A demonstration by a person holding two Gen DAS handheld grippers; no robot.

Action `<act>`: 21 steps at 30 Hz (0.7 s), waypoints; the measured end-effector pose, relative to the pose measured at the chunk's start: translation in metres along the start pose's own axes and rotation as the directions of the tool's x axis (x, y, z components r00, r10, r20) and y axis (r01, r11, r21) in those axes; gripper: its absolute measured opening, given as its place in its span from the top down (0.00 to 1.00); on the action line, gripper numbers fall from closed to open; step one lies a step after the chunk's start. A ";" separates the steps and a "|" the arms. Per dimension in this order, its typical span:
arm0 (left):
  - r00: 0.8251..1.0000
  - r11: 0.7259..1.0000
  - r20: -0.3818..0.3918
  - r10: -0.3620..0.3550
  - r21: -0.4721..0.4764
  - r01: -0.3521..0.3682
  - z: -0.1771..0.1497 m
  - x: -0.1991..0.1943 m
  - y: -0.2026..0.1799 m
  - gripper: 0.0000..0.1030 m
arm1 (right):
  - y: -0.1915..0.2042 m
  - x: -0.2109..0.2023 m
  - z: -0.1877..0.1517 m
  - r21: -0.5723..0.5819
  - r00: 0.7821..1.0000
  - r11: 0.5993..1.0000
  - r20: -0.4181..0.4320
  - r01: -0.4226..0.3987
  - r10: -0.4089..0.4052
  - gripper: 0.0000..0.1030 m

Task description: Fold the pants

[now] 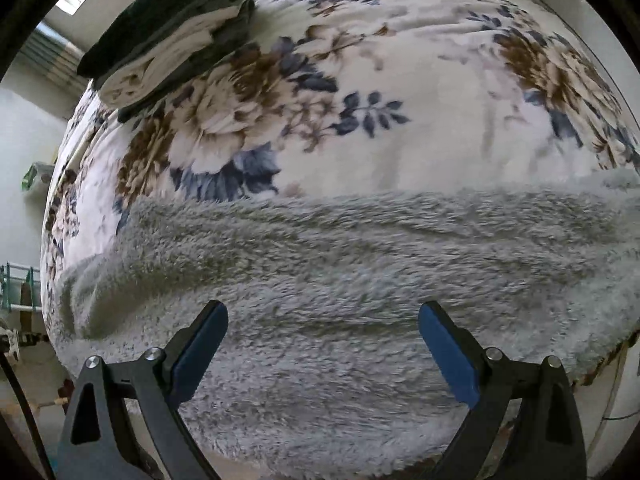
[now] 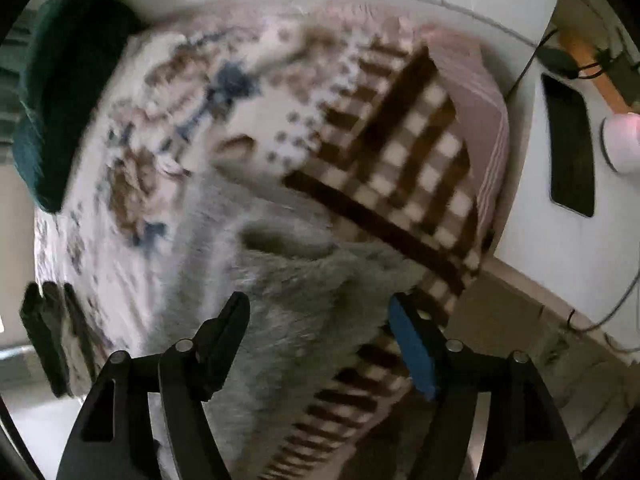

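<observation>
Over at the left, a stack of folded clothes (image 1: 168, 36), dark with a pale piece between, sits on the flowered bedspread (image 1: 420, 80). Nearer me the fuzzy grey pants (image 1: 340, 264) lie spread across the bed's near edge. The left gripper (image 1: 323, 322) points down at them, jaws wide apart with nothing between. Further right, the right gripper (image 2: 320, 312) stands open too, above the pants' end, beside a brown checked blanket (image 2: 416, 148). No container shows in either view.
</observation>
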State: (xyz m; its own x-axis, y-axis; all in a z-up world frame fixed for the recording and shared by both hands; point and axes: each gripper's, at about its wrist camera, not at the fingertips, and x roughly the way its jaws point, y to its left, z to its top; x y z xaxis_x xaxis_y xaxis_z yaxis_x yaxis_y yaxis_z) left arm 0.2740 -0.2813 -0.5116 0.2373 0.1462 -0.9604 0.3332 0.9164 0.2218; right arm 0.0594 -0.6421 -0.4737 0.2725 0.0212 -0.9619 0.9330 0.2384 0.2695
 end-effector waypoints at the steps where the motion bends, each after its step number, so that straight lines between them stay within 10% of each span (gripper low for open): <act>1: 1.000 1.000 -0.001 0.000 0.006 0.000 0.000 0.000 -0.003 0.05 | 0.009 -0.003 -0.003 0.001 1.000 1.000 0.011 0.016 -0.016 0.28; 6: 1.000 1.000 -0.016 0.000 0.028 0.000 0.002 0.001 -0.017 0.05 | 0.072 0.055 -0.004 -0.138 0.953 0.957 -0.132 0.255 -0.273 0.29; 8: 1.000 0.999 -0.014 -0.001 0.035 0.002 0.002 0.000 -0.020 0.05 | 0.084 0.070 -0.008 -0.188 0.940 0.943 -0.158 0.273 -0.303 0.68; 11: 1.000 0.999 -0.012 -0.014 0.035 0.015 0.004 -0.003 -0.023 0.05 | 0.092 0.050 -0.011 -0.235 0.959 0.941 -0.087 0.243 -0.269 0.85; 16: 0.999 0.999 -0.017 -0.035 0.028 0.036 0.007 -0.005 -0.028 0.05 | 0.046 0.000 -0.026 -0.199 0.968 0.950 -0.022 0.242 -0.251 0.82; 21: 0.998 0.998 -0.020 -0.060 0.017 0.060 0.011 -0.005 -0.033 0.05 | -0.033 0.014 -0.043 -0.043 0.912 0.962 -0.308 0.270 -0.270 0.63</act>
State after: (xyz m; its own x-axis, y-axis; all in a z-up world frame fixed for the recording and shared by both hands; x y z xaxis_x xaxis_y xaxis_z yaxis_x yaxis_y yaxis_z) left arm 0.2714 -0.3168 -0.5122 0.1983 0.0987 -0.9752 0.3623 0.9171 0.1665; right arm 0.0219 -0.6077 -0.4980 -0.0754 0.2546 -0.9641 0.9610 0.2767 -0.0021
